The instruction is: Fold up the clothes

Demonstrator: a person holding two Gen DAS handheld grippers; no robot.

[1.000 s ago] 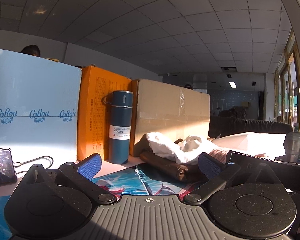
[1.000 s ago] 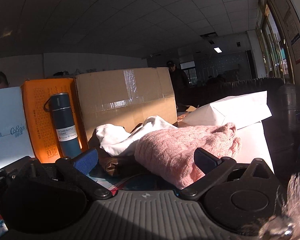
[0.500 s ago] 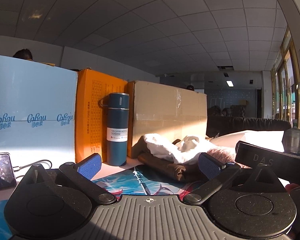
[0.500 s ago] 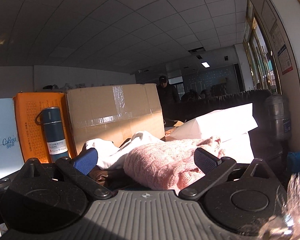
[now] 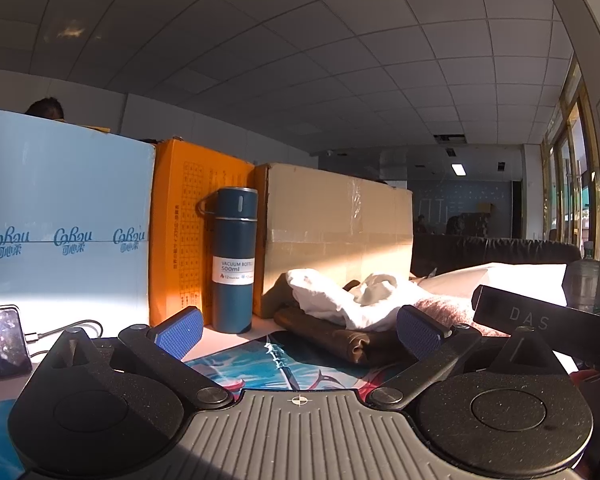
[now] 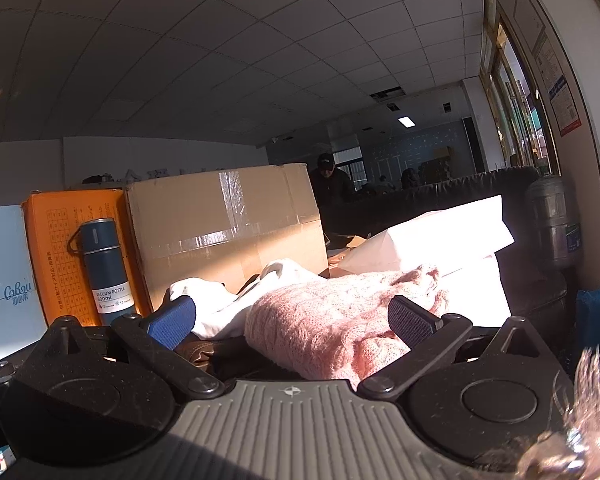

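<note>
Clothes are heaped at the far side of the table, in front of a taped cardboard box: a pink knitted sweater lies nearest the right gripper, a white garment is draped over the middle of the pile, and a brown garment is rolled beneath them, its end resting on the printed mat. Both tools are held low and level before the heap, the left gripper with its blue pads spread wide and nothing between them, and the right one likewise spread and empty, the sweater being framed behind its fingers but not clamped. All three pieces are judged soft, light and limp; the knit looks thick and stretchy and is likely to sag and cling to its neighbours when lifted, while the thin white cloth is likely to slip and crumple. A hold at a hem, shoulder or cuff edge is judged best, with each gripper taking a separate corner so the piece can be spread flat. A blue vacuum bottle stands upright to the left of the pile and could be knocked by a wide sweep.
</note>
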